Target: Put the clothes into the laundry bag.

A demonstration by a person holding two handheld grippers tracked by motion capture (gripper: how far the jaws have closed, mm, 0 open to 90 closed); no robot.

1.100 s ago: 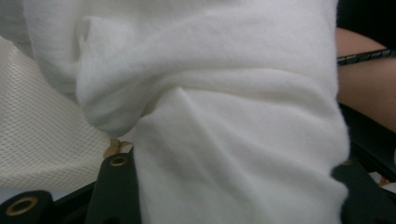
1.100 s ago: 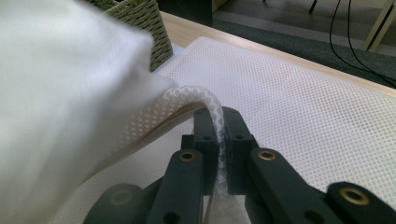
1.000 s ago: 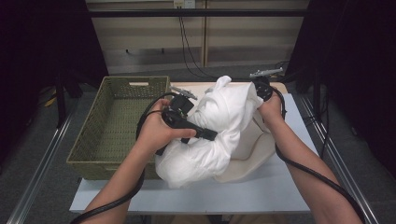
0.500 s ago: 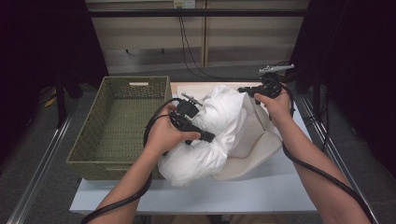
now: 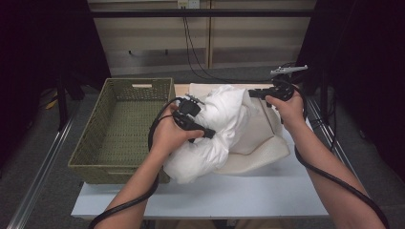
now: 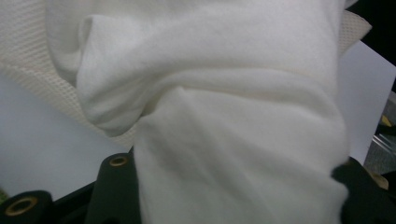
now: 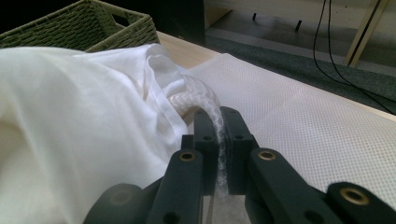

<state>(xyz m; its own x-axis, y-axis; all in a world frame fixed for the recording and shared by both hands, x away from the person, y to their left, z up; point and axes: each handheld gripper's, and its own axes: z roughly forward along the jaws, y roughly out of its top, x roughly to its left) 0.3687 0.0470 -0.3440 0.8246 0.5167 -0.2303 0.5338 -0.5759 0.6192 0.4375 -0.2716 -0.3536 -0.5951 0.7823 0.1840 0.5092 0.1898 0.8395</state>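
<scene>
1. The right tool [image 7: 217, 140] is closed tight on the rim of a cream mesh bag [image 7: 303, 126]. The pinched mesh bunches up between its jaws.
2. The left tool [image 5: 200, 131] grips a thick fold of a white cloth [image 6: 224, 116]. The cloth fills the gap between its jaws.
3. The white cloth is a big, puffy bundle. It lies partly inside the mesh bag, between the two hands.
4. The mesh bag lies on the pale surface [image 5: 239, 198].
5. A green woven basket [image 5: 95, 157] sits just beside the bundle, on the left.
</scene>
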